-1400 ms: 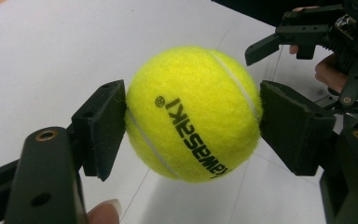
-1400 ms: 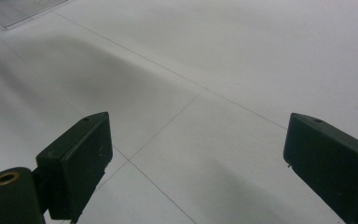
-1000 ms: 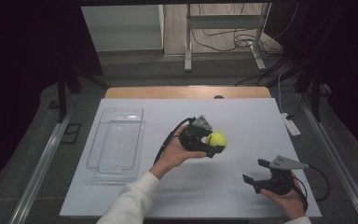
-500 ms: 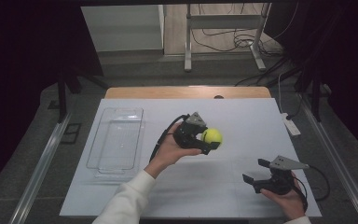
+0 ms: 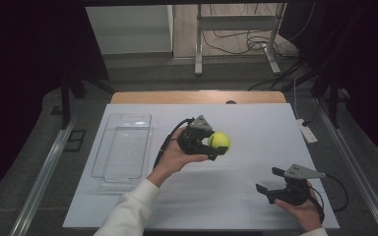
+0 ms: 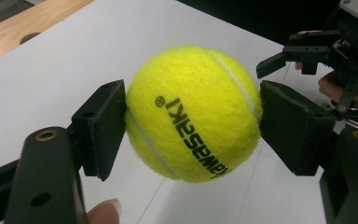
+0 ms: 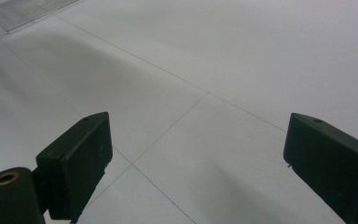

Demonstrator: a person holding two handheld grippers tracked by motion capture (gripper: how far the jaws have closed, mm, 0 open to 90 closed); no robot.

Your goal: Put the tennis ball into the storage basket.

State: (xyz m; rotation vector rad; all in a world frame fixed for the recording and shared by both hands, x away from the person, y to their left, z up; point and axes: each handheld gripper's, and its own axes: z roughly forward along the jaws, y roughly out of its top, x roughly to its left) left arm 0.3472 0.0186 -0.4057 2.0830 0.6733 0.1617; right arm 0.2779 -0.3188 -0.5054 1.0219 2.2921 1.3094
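Above the white table (image 5: 256, 123) in the high view, held off the surface near the middle: a yellow tennis ball (image 5: 219, 141), clamped between the jaws of the left gripper (image 5: 215, 145), with the left hand (image 5: 177, 155) wrapped around the gripper's body and a white sleeve (image 5: 128, 211) trailing to the bottom edge. Just to the left, flat on the table: a clear plastic tray (image 5: 123, 147), well apart from the ball. Lower right, near the table's front edge: the right gripper (image 5: 269, 181), resting low in the right hand (image 5: 302, 209), jaws spread with nothing between them, grey three-cornered plate on top. In the left gripper view, close up: the tennis ball (image 6: 193, 114) squeezed between two black pads (image 6: 100, 128), black lettering across the felt, white table beneath, a fingertip (image 6: 103, 211) at the bottom edge, and farther off at upper right the right gripper (image 6: 303, 51). In the right gripper view, over bare white tabletop (image 7: 205, 60) crossed by thin lines: two black jaws standing wide apart, gripping nothing, a corner of the clear tray (image 7: 25, 11) at top left.
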